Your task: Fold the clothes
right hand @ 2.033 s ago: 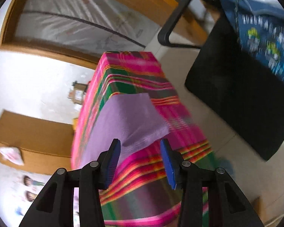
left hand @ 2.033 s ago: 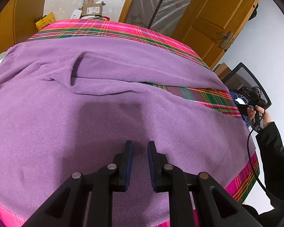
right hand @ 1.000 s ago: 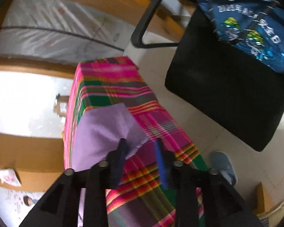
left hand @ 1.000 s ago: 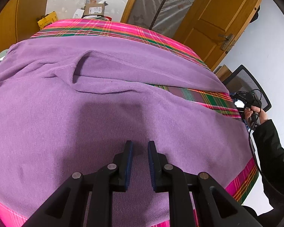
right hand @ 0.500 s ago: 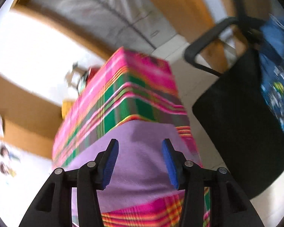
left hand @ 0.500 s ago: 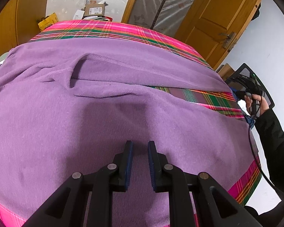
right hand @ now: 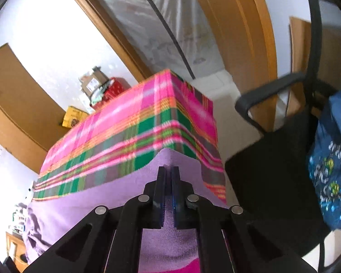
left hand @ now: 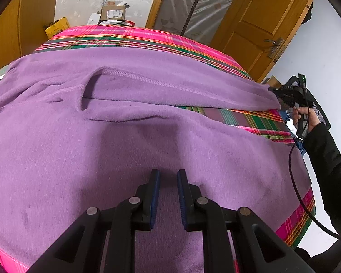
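Observation:
A purple fleece garment (left hand: 125,136) lies spread over a table covered with a pink and green plaid cloth (left hand: 147,38). My left gripper (left hand: 168,174) stands open over the near middle of the garment, with a narrow gap between its pads and only flat fabric behind it. At the table's right end my right gripper (left hand: 277,93) is shut on the tip of the garment's long upper part. In the right wrist view its jaws (right hand: 169,170) pinch the purple edge (right hand: 181,159), which rises slightly off the plaid cloth (right hand: 147,118).
A black office chair (right hand: 272,182) with a blue printed bag (right hand: 329,159) stands beside the table's right end. A person's dark sleeve (left hand: 325,159) and a cable reach in there. A wooden door (left hand: 261,22) and cardboard boxes (left hand: 112,13) lie beyond the table.
The right gripper rolled upright, came up to the garment's right tip with jaws wide, then shut on it. The left gripper has not moved.

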Tool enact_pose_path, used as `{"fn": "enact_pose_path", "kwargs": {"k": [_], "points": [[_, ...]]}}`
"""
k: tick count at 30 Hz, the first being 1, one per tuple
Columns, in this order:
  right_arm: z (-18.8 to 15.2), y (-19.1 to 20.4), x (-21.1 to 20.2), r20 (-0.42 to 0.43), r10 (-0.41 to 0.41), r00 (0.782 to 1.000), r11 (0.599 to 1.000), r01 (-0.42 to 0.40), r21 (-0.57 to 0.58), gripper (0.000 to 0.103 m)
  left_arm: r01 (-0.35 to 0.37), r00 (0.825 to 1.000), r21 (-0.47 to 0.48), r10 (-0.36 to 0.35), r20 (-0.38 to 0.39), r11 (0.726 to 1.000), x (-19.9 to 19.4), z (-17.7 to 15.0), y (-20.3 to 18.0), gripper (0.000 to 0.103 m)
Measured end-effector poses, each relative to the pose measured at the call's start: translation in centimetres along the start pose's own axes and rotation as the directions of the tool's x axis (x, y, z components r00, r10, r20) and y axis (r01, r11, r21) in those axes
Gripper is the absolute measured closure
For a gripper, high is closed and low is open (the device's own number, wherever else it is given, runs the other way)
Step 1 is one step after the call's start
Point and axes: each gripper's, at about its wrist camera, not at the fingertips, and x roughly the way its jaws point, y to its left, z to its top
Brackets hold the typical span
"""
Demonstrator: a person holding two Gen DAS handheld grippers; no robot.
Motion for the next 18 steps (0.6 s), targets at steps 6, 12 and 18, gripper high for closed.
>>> {"fn": "enact_pose_path", "kwargs": {"k": [6, 12, 18], "points": [[1.1, -0.1, 1.0, 0.001, -0.093, 0.996, 0.995, 0.093, 0.033, 0.095, 0.006, 1.000, -0.002, -0.006, 0.003, 1.000, -0.1, -0.1, 0.0, 0.087], [-1.4, -4.2, -0.4, -0.059, -0.070, 0.996, 0.971, 0.082, 0.225, 0.073, 0.017, 1.000, 0.000, -0.017, 0.007, 1.000, 0.0, -0.1, 0.0, 0.087], [-5.0, -5.9, -1.8, -0.108, -0.019, 0.994, 0.943, 0.054, 0.327, 0.070, 0.019, 1.000, -0.002, -0.019, 0.016, 1.000, -0.2, -0.2, 0.2, 0.087]]}}
